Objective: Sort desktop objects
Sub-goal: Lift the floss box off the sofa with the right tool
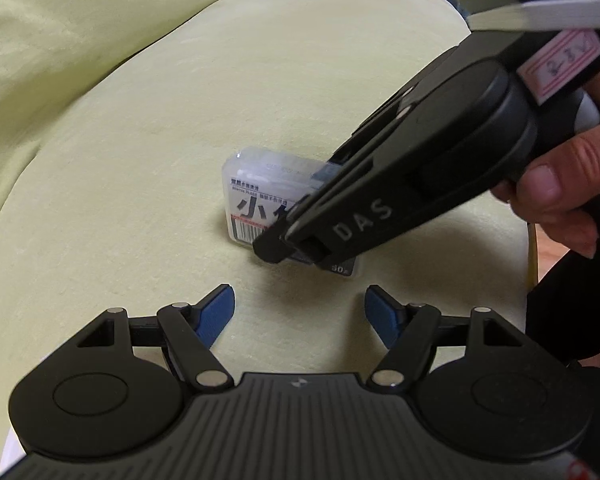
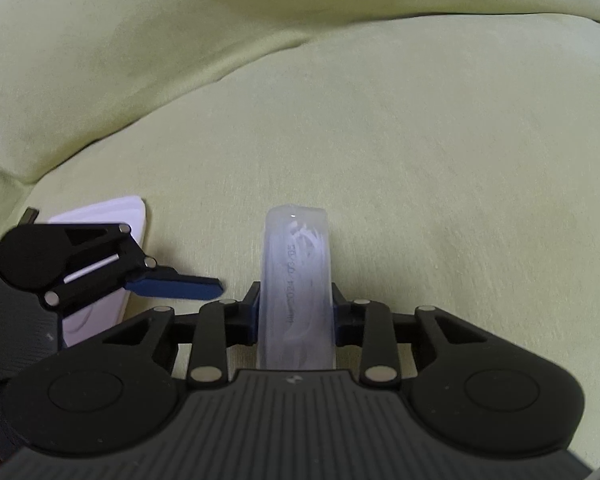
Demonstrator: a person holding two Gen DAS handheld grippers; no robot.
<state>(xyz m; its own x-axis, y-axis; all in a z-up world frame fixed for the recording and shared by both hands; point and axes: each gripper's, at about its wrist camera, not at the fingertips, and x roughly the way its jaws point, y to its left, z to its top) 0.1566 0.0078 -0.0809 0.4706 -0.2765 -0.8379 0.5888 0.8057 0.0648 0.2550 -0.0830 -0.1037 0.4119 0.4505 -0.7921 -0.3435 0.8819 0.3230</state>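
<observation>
Right gripper [image 2: 295,316]: pinches the clear plastic box [image 2: 297,280] by its two broad faces, the blue pads pressed against the sides; the box stands on its narrow edge on the green cushion [image 2: 420,152].
Reason for this hold: I judge that the thin dimension fits between the fingers, while the broad face would be too wide, so the box is taken edge-on.
Left gripper [image 1: 299,312]: spread wide and holding nothing, just in front of the box and pointing at it; its blue pads [image 1: 216,314] are apart from the box. It seems to wait, or to be ready to steady the box.
Box position: near the middle of the cushion seat, in front of the back pillow [image 1: 60,40].
Hand [image 1: 560,184]: a thumb and fingers wrap the handle of the right gripper, to the right of the box.
Only in the left wrist view: the printed label of the box with barcode and large dark characters, the right gripper [image 1: 296,240] seen from outside, and the hand.
Only in the right wrist view: the narrow top edge of the box with a stamped date, white pieces inside that look like floss picks, and a white flat object [image 2: 112,216] to the left of the box, partly behind the left gripper [image 2: 176,284].
Task stage: I judge that the box is gripped but not yet lifted; where it must go is not visible.
</observation>
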